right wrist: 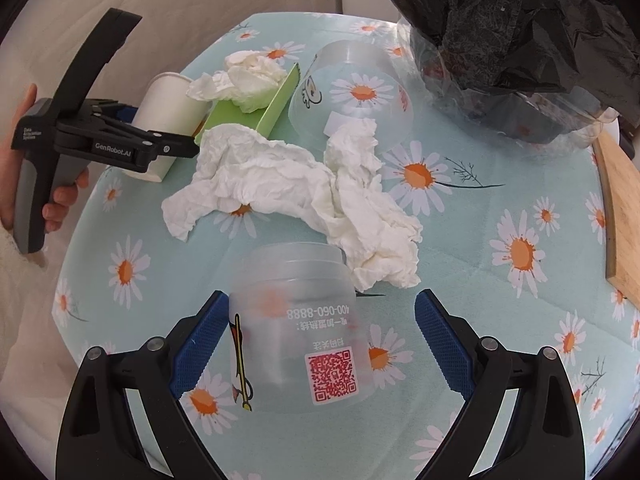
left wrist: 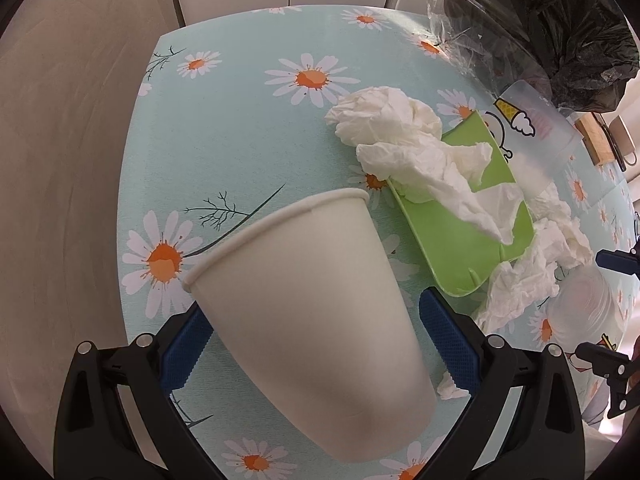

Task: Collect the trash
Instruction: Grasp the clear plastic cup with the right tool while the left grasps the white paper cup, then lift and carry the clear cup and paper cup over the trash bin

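On a daisy-print desk point(right wrist: 480, 208), the left hand-held gripper point(left wrist: 316, 344) straddles a white paper cup point(left wrist: 312, 304) lying on its side, jaws wide. The right hand-held gripper point(right wrist: 320, 340), also wide, straddles a clear plastic cup point(right wrist: 296, 320) beside crumpled tissues point(right wrist: 304, 196).

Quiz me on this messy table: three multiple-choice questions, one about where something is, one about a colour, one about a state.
1. Where is the white paper cup? A between the left gripper jaws; B on the floor; C on a shelf.
2. What colour is the tray under the crumpled tissue? A red; B green; C black.
3. How do the right gripper jaws stand? A shut tight, empty; B hidden from view; C open around the clear plastic cup.
Answers: 1 A, the blue pads flank it; 2 B, bright green shows beside the tissue; 3 C, one pad stands well clear of the cup.
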Motion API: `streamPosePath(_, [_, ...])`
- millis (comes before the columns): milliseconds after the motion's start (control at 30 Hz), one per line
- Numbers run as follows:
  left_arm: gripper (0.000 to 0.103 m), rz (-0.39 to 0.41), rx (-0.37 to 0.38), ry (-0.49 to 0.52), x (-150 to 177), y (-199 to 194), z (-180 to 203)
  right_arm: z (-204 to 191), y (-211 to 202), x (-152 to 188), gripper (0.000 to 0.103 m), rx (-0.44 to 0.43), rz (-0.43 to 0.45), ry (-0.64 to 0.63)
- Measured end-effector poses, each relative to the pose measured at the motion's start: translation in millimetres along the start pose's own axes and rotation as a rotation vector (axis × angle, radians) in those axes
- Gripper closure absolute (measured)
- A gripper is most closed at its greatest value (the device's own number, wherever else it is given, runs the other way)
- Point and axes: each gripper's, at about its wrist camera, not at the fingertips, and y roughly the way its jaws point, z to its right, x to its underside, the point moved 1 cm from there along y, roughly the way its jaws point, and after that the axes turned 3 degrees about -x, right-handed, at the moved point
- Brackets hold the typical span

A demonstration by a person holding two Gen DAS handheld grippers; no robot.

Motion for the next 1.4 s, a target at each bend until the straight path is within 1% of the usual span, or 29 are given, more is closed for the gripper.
streamPosePath(33, [0.008,0.002,-0.005,0.003,-0.1,0.0,1.2,-1.2,1.2,0.7,0.026,-0.008,-0.005,-0.009])
streamPosePath(67, [0.014,0.008,-0.012,0.013,-0.4,-1.4,2.9,-1.2,2.8,1.4,0.043,-0.034,-0.018,-0.012])
streamPosePath(100, [0.023,0.018,-0.015,0.031,-0.7,-3.8,5.1,-1.3,5.0,2.5,0.044,-0.061,-0.031,-0.008])
streamPosePath(167, [0.026,0.0,0.004,0.058,-1.1,-5.4,8.6,-2.1,2.8,3.0,0.047,-0.069,-0.027,-0.01])
streamPosePath(267, [0.027,-0.019,-0.025,0.076,2.5,-6.3,11.3,-3.8,0.1,4.4,0.047,-0.076,-0.035,-0.02])
streamPosePath(367, [0.027,-0.027,-0.018,0.063,11.1,-9.7,9.2,-6.2,-1.8,5.1,0.047,-0.065,-0.036,-0.029])
streamPosePath(467, [0.027,-0.031,-0.033,0.057,17.3,-14.1,4.2,-8.2,-5.0,6.1,0.047,-0.07,-0.029,-0.032])
streamPosePath(667, [0.027,-0.023,-0.05,0.038,33.3,-31.0,-9.5,-13.2,-10.4,12.2,0.047,-0.054,-0.02,-0.043])
streamPosePath(833, [0.027,-0.021,-0.061,0.044,36.6,-41.2,-13.0,-9.8,-19.7,18.4,0.047,-0.045,-0.013,-0.032])
streamPosePath(900, [0.027,-0.023,-0.071,0.056,42.9,-47.4,-11.7,-9.1,-22.1,17.8,0.047,-0.04,-0.013,-0.032])
streamPosePath(1000, [0.027,-0.032,-0.069,0.06,42.5,-46.9,-14.3,-6.6,-28.2,18.5,0.047,-0.034,-0.009,-0.038])
streamPosePath(1133, [0.027,-0.042,-0.07,0.071,31.0,-36.4,-1.8,-2.2,-34.3,16.5,0.047,-0.017,-0.009,-0.047])
streamPosePath(1267, [0.027,-0.05,-0.081,0.082,30.7,-37.6,4.3,3.3,-41.1,14.0,0.047,-0.015,-0.005,-0.06])
streamPosePath(1400, [0.027,-0.044,-0.077,0.055,32.7,-46.2,10.4,10.1,-49.4,11.4,0.047,-0.012,0.001,-0.093])
